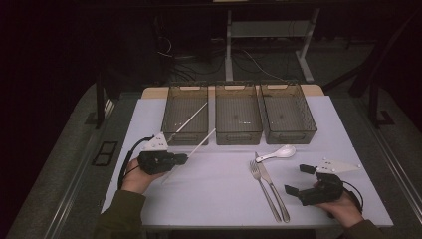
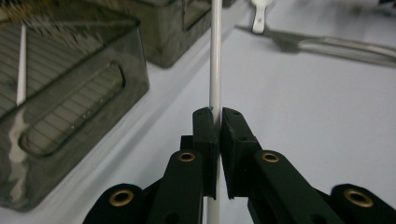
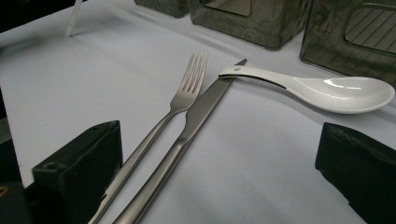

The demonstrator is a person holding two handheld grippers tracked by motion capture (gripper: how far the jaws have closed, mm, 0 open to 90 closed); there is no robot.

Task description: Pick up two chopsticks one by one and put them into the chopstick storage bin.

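Observation:
My left gripper [image 1: 185,158] [image 2: 218,116] is shut on a thin white chopstick [image 1: 201,143] [image 2: 215,56], which is pinched between the pads and slants toward the bins. A second white chopstick [image 1: 191,118] [image 2: 20,70] leans inside the left bin [image 1: 171,130]. My right gripper [image 1: 297,179] [image 3: 219,158] rests at the front right of the table, jaws wide open with nothing held. Just ahead of it lie a steel fork [image 1: 263,191] [image 3: 187,88] and a knife [image 1: 272,189] [image 3: 201,109] side by side. A white ceramic spoon [image 1: 278,153] [image 3: 336,91] rests with its handle on the knife tip.
Three dark see-through bins stand in a row at the back of the white table [image 1: 219,199]; the middle bin [image 1: 238,135] and right bin [image 1: 293,134] look bare inside. The floor and desk legs beyond are dark. The table's front edge runs close to both hands.

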